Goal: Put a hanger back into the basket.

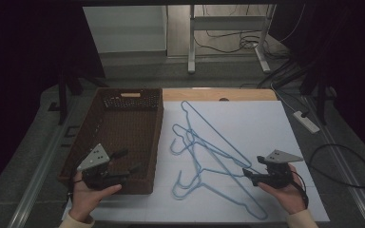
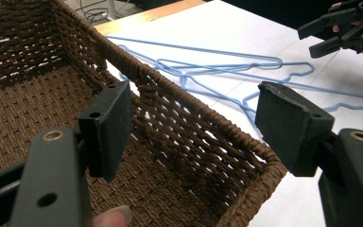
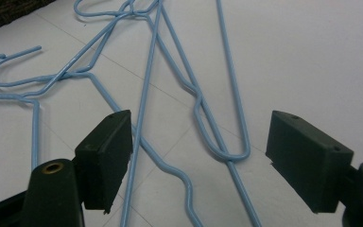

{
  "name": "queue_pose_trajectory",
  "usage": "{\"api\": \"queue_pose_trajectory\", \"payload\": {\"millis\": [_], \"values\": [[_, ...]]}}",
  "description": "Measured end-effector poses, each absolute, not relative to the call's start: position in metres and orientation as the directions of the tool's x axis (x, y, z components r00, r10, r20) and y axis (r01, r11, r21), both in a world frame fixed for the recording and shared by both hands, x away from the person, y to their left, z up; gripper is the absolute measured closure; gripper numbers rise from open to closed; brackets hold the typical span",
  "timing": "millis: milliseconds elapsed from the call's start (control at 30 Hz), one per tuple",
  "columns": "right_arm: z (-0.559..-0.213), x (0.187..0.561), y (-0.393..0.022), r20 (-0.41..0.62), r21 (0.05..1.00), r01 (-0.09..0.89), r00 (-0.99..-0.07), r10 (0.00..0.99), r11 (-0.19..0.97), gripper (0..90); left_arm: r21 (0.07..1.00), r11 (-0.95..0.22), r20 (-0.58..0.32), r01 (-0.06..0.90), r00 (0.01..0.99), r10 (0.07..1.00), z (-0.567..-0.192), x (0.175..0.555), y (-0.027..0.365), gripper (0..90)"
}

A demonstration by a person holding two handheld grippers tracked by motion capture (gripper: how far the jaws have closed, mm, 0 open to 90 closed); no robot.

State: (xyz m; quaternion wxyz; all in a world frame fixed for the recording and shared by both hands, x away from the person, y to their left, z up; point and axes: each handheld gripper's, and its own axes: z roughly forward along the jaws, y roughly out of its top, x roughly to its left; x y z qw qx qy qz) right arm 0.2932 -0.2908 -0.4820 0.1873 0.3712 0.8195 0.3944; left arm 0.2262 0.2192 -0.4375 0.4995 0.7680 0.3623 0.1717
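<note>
Blue wire hangers (image 1: 209, 156) lie tangled on the white desk (image 1: 266, 123), just right of the brown woven basket (image 1: 119, 133), their long bars running from the far middle toward the near right corner. The right gripper (image 1: 248, 175), jaws spread and empty, sits at that near end, pointing left at the wires, so it is nearer. The left gripper (image 1: 128, 164), also spread, hovers over the basket's near right corner. The desk's right side gives open room.

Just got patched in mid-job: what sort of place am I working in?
Probably a lab or workshop test bench, not a home: a white board covers the table, loose cables and a power strip lie on bare floor, and a frame stand sits behind.
</note>
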Motion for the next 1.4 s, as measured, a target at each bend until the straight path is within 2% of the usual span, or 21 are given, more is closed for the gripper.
{"api": "queue_pose_trajectory", "payload": {"millis": [1000,1400], "values": [[-0.477,0.29,-0.289,-0.012,0.786,0.45,-0.675,0.738,0.424,25.4,0.885,-0.244,-0.105,0.397,0.68,0.725,-0.44,0.229,0.218,30.3],[-0.465,0.289,-0.27,0.001,0.774,0.445,-0.713,0.701,0.451,25.3,0.875,-0.242,-0.119,0.418,0.673,0.73,-0.44,0.23,0.218,30.3]]}}
